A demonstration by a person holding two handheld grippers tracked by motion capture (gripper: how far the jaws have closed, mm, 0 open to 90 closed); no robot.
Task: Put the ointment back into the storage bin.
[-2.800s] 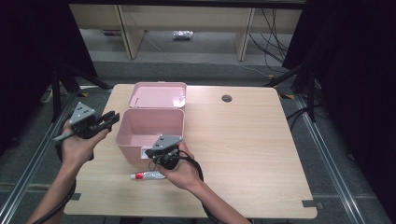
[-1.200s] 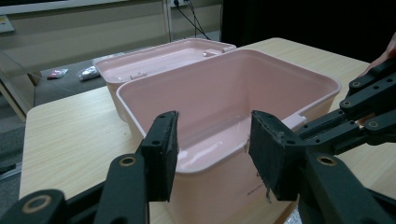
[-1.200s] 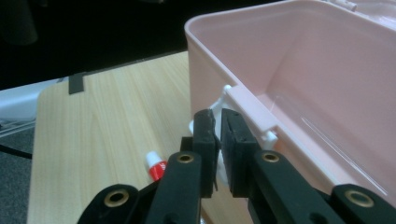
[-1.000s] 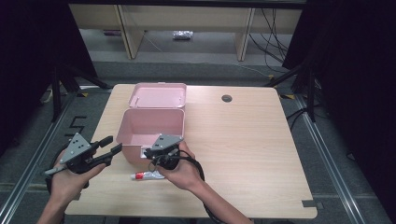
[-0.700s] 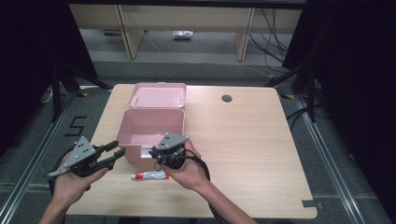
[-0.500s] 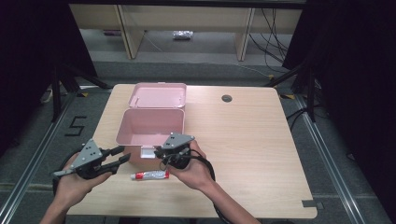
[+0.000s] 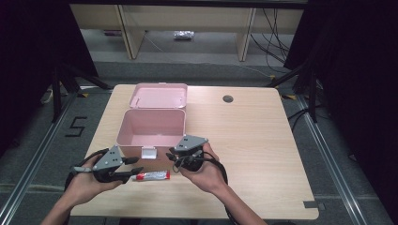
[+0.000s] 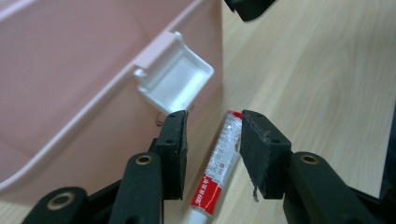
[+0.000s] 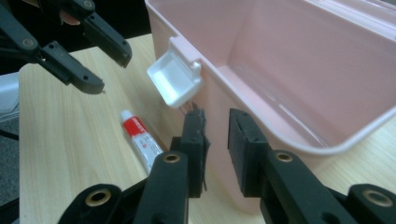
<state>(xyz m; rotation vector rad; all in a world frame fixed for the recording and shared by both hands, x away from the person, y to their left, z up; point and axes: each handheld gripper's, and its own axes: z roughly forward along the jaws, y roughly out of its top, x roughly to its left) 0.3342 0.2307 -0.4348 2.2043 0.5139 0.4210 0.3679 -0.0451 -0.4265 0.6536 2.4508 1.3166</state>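
Left gripper (image 8: 212,156) jaws half-open astride tube (image 8: 219,163), untouched; right gripper (image 9: 215,144) just opening beside pink box (image 7: 152,126); table (image 7: 263,154) bare at frame right.

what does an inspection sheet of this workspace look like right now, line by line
surface: wooden table, bare wood with a round hole near the far edge
job's things: pink box open, lid laid back, white latch hanging at the front; tube lying flat on the table in front of the box
clutter: nothing seen
grippers: left gripper open, jaws either side of the tube, not pressing; right gripper jaws have just been opening, nothing between them, close to the box front
cables: black cable trailing from the right gripper
surroundings: shelf unit behind the table, dark curtains at the sides
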